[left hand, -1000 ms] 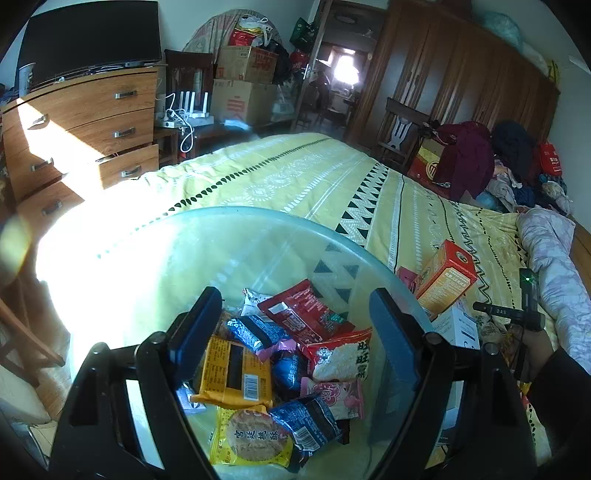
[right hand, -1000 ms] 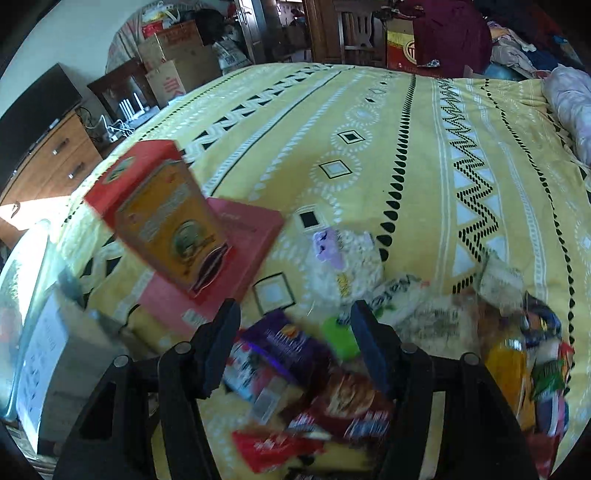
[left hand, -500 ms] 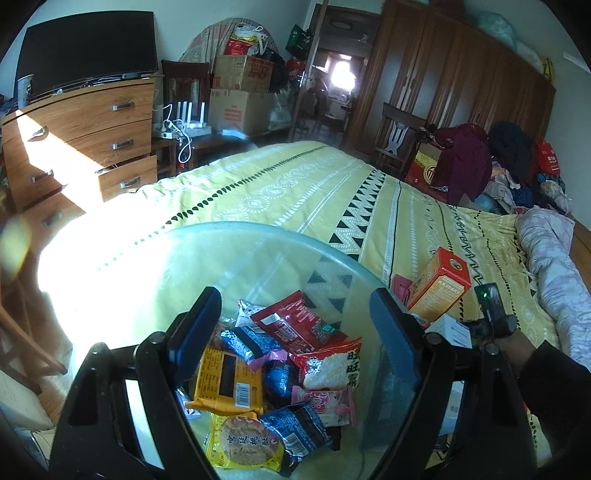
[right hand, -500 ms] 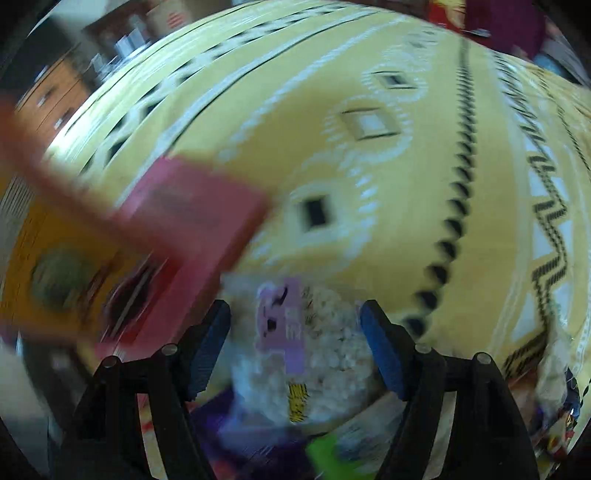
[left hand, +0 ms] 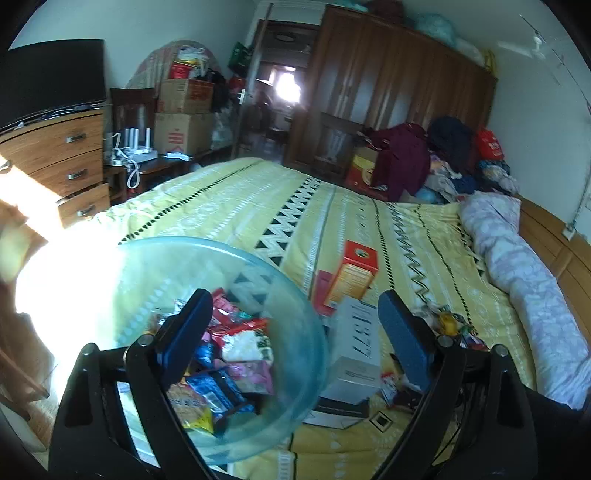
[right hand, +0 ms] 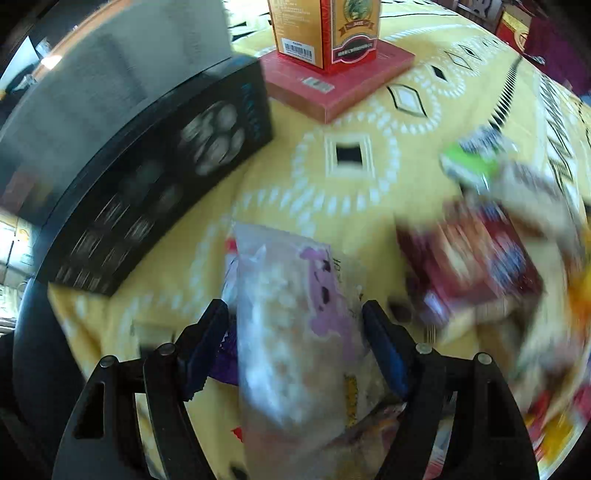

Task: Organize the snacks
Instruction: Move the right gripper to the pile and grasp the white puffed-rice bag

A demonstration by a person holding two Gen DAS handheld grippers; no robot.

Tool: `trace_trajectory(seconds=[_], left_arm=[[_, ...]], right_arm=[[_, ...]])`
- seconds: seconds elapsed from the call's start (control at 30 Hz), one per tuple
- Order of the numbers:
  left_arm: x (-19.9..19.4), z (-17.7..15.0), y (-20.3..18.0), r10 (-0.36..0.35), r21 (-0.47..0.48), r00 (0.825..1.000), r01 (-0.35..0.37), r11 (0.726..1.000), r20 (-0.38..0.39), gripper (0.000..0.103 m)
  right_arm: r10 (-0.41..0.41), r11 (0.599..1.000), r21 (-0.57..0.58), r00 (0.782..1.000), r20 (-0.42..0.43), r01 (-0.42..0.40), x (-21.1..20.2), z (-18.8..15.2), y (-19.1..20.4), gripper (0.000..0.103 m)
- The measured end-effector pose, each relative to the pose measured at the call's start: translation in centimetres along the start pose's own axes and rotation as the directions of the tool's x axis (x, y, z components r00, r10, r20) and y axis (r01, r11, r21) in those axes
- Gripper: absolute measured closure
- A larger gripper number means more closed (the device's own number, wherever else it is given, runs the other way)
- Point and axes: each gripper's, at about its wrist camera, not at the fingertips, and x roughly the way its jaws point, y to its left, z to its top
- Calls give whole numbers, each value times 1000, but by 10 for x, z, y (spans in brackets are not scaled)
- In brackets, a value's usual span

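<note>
In the left wrist view a clear glass bowl (left hand: 295,325) sits on the bed and holds several snack packets (left hand: 240,343). My left gripper (left hand: 295,332) is open above the bowl's right side and holds nothing. In the right wrist view my right gripper (right hand: 295,336) is low over the bedspread with its jaws open on either side of a white and purple snack packet (right hand: 295,314). The fingers (right hand: 207,339) stand close to the packet's edges without pressing it. A blurred pile of loose snack packets (right hand: 480,258) lies to the right.
An orange-red carton (right hand: 325,29) stands on a flat red box (right hand: 340,81). A black box (right hand: 155,184) lies left, under a white box (left hand: 358,347). The yellow patterned bedspread (left hand: 258,206) spreads beyond. A rolled quilt (left hand: 524,273) lies right, a wooden dresser (left hand: 55,158) left.
My right gripper has dropped low and forward onto the white and purple packet, which now sits between its jaws. My left gripper has swung right, so the bowl sits further left in view.
</note>
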Motion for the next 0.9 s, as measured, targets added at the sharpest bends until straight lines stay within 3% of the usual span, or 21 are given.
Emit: trace_trajectory(seconds=[0.1, 0.2, 0.37, 0.57, 0.67, 0.77, 0.9], left_arm=[[8, -15, -37, -88, 58, 994, 92, 994, -59, 11], [27, -30, -60, -168, 37, 974, 175, 984, -150, 11], [47, -49, -75, -202, 2, 947, 209, 978, -249, 11], [46, -64, -93, -217, 31, 927, 237, 971, -306, 11], [46, -68, -96, -243, 3, 911, 259, 966, -334, 11], [45, -68, -95, -271, -33, 894, 278, 960, -356, 11], [45, -72, -93, -262, -35, 890, 269, 962, -372, 11]], right_arm=[[-25, 999, 30, 995, 94, 23, -37, -23, -7, 26], [-107, 991, 96, 973, 204, 88, -78, -46, -22, 26], [-114, 984, 160, 965, 235, 77, -97, -77, -40, 25], [49, 981, 164, 955, 293, -100, -96, -87, -30, 24], [187, 941, 209, 924, 334, -266, -81, -73, -34, 24], [232, 916, 248, 919, 318, -316, -53, -51, -42, 21], [270, 893, 285, 923, 275, -347, -21, -26, -55, 20]])
